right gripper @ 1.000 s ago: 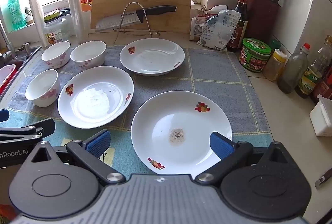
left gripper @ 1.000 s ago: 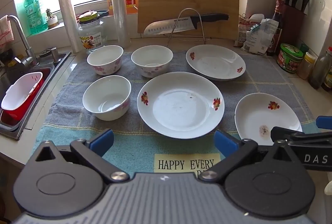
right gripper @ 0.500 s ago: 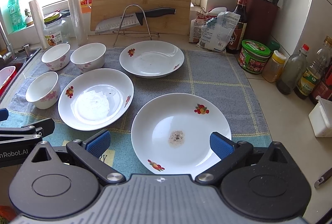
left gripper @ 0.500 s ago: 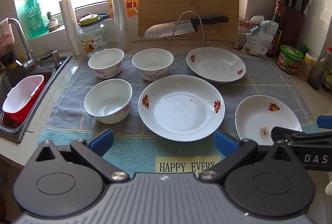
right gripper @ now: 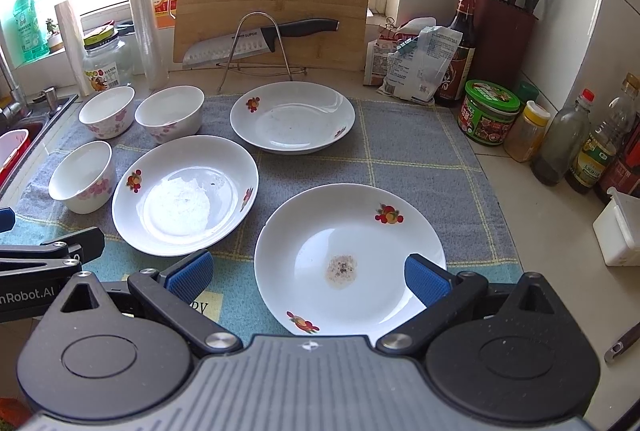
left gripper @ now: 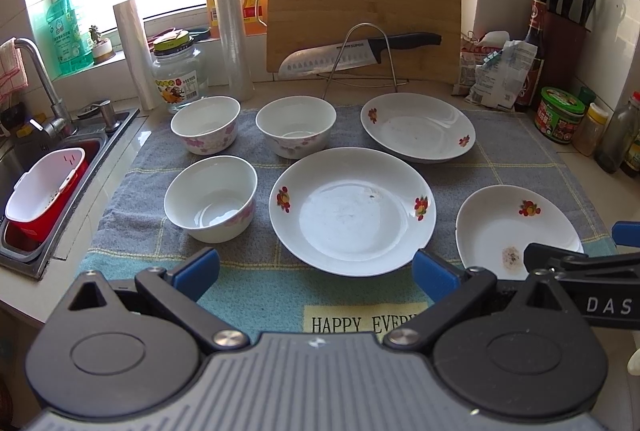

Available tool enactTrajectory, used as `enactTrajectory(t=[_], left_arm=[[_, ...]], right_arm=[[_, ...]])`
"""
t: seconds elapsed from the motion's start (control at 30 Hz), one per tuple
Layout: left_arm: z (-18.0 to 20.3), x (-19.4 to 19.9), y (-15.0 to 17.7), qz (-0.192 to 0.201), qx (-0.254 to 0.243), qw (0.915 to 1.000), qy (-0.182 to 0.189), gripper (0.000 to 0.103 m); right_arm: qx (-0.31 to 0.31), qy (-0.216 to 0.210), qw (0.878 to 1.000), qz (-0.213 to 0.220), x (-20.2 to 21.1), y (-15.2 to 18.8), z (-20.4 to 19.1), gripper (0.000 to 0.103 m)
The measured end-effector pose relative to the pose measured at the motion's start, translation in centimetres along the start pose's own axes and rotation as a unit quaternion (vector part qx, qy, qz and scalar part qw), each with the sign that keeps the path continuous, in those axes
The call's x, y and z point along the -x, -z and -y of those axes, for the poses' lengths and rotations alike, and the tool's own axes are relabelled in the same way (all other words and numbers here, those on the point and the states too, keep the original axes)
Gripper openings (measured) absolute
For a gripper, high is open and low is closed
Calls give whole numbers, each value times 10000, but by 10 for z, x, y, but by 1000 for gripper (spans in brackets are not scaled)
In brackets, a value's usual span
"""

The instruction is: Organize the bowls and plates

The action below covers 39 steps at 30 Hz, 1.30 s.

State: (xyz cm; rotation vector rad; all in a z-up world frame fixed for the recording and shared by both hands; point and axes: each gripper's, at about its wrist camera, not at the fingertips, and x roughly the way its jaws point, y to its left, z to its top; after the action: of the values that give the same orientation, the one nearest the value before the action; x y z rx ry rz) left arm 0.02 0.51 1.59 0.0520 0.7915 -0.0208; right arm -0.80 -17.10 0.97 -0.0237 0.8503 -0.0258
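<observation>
- Grey checked cloth (left gripper: pixel 512 159) covers the table, and on it we see three plates and three bowls, all apart from one another.
- The stained plate (right gripper: pixel 348 255) lies at the cloth's near right; we hold the right tool (right gripper: pixel 306 277) over its near rim, blue pads spread wide, gripping nothing.
- The middle plate (left gripper: pixel 352 211) sits at the centre, just ahead of the left tool (left gripper: pixel 316 271), whose pads are likewise spread and empty.
- The far plate (left gripper: pixel 418 127) rests behind it, to the right, in front of a knife (left gripper: pixel 360 53) on a wire stand.
- Two bowls (left gripper: pixel 206 123) (left gripper: pixel 296 125) stand side by side at the back left; the near bowl (left gripper: pixel 210 197) sits left of the middle plate.
- A wooden board (left gripper: pixel 364 11) leans upright behind the knife.
- A sink (left gripper: pixel 24 167) lies left of the cloth, with a white basket in it.
- Bottles and jars line the right edge of the table.
</observation>
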Motion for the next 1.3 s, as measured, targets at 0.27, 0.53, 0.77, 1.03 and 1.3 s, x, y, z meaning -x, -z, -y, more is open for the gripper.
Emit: enactTrajectory(t=[0.27,0.53,0.77,1.03,1.3], left_arm=[[-1,-2,-2,-1,-41,10000,17,102],[-1,-3,-2,4,-65,10000,21,102],[-1,-5,-4,-3,-88,9999,49,102],[0,-8,-6,-32,-141,9999,91,102],[0,-11,-7,6,-252,9995,202,102]], right_arm=[[-11,49,10000,9,-1,0,-2,103],[-4,54,10000,11,-1,0,-3,103],[-22,101,9999,29,-1,-2,-2,103],[-40,161,9999,39,-3,0,-4,103],[-64,274,9996,55,-3,0,-6,103]])
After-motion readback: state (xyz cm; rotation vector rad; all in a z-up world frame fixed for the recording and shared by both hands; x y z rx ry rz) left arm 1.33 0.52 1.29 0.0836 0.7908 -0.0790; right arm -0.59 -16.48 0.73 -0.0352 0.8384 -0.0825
